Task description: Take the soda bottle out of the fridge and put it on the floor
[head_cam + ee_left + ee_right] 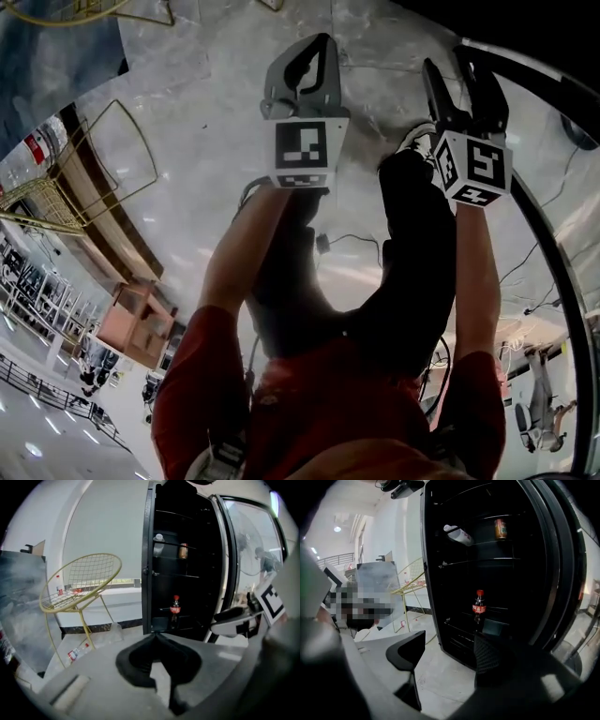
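The soda bottle (479, 603), dark with a red cap and red label, stands upright on a lower shelf of the open black fridge (440, 573). In the left gripper view the soda bottle (175, 606) shows straight ahead inside the fridge (148, 564). My left gripper (157, 637) is shut with nothing in it, its tips meeting in front of the fridge's foot. My right gripper (450, 646) stands open and empty, some way short of the shelves. In the head view the left gripper (319, 47) and the right gripper (450, 66) hang side by side over the pale floor.
An upper shelf holds a can (500, 528) and a white bottle (458, 535) lying tilted. The fridge's glass door (243, 550) stands open at the right. A yellow wire chair (79, 585) stands left of the fridge, a small bottle (77, 652) on the floor beneath it. A person (267, 562) is behind the door.
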